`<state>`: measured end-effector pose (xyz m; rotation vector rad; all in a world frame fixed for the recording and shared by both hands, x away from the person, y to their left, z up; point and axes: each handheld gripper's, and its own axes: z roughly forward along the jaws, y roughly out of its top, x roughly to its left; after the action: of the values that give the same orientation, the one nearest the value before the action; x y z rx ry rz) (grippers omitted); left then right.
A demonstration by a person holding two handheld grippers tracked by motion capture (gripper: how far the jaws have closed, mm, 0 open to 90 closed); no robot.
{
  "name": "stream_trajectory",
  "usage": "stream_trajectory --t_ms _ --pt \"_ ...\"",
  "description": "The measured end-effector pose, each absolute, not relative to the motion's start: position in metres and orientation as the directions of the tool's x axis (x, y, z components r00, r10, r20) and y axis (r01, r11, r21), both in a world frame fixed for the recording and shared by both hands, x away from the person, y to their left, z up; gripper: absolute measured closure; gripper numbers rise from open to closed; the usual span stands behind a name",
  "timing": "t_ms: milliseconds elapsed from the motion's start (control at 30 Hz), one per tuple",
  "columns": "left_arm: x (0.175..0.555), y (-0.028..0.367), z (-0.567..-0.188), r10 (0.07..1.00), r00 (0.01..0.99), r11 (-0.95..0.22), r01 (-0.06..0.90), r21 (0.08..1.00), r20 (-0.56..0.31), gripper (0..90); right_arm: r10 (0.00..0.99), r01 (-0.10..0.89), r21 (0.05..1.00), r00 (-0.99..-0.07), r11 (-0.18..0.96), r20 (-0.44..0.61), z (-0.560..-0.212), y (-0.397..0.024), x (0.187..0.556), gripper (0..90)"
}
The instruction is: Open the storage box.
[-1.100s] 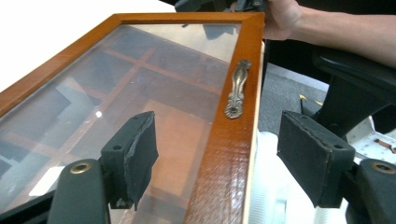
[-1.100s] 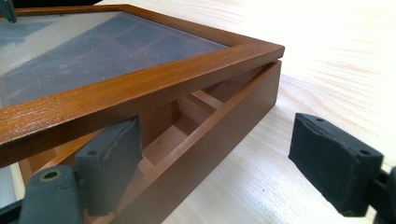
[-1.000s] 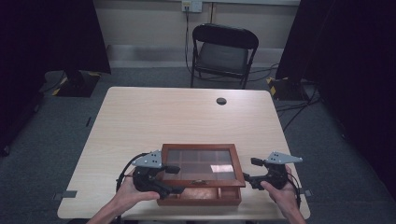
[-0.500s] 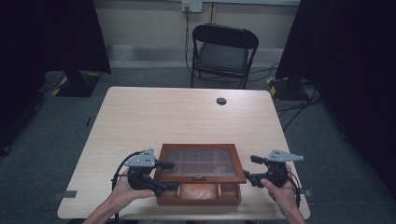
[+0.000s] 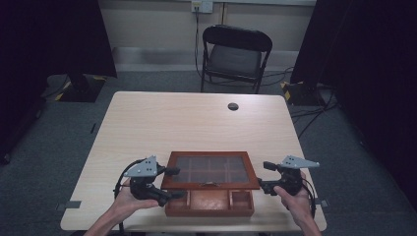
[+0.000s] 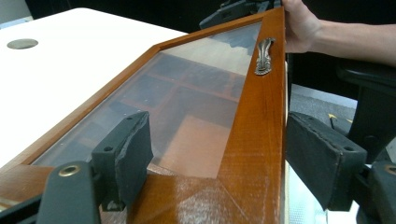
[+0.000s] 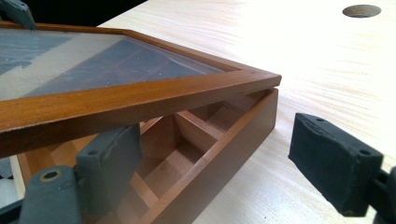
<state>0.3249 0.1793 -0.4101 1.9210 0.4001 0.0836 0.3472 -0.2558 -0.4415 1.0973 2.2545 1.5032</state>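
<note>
A wooden box with small compartments sits at the table's near edge. Its glass-paned lid is raised partway at the front. My left gripper is at the lid's front left corner with one jaw above and one below it. In the left gripper view the lid frame with its brass pull runs between the jaws of the left gripper. They have just been opening, and a gap shows at the right pad. My right gripper stands open at the box's right end.
The light wooden table has a round cable hole near its far edge. A black folding chair stands behind the table. Cables lie on the floor at the right. Dark curtains hang on both sides.
My left gripper has shifted slightly to the left along the lid's corner. The lid has stayed partly raised. The right hand has kept still.
</note>
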Motion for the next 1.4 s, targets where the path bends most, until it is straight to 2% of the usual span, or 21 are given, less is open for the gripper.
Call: stream_trajectory --t_ms 500,667,867,1033,1400 --pt "0.327 0.188 -0.402 0.324 0.94 -0.332 0.218 0.918 -0.106 22.3 0.682 0.459 0.868 -0.697 0.187 0.222 -0.439 -0.247 0.354 16.0" --pt "0.327 0.196 -0.401 0.365 0.927 -0.311 0.214 0.926 -0.092 20.0 0.684 0.456 0.871 -0.695 0.183 0.22 -0.434 -0.245 0.357 17.4" --pt "0.336 0.202 -0.404 0.402 0.905 -0.264 0.261 0.928 -0.14 20.5 0.677 0.449 0.875 -0.702 0.178 0.222 -0.431 -0.243 0.359 19.4" --pt "0.341 0.199 -0.403 0.404 0.908 -0.27 0.235 0.934 -0.112 28.2 0.662 0.447 0.877 -0.713 0.175 0.231 -0.427 -0.243 0.359 24.9" --pt "0.35 0.195 -0.396 0.397 0.913 -0.273 0.217 0.937 -0.095 41.2 0.636 0.429 0.884 -0.739 0.188 0.223 -0.416 -0.24 0.361 29.1"
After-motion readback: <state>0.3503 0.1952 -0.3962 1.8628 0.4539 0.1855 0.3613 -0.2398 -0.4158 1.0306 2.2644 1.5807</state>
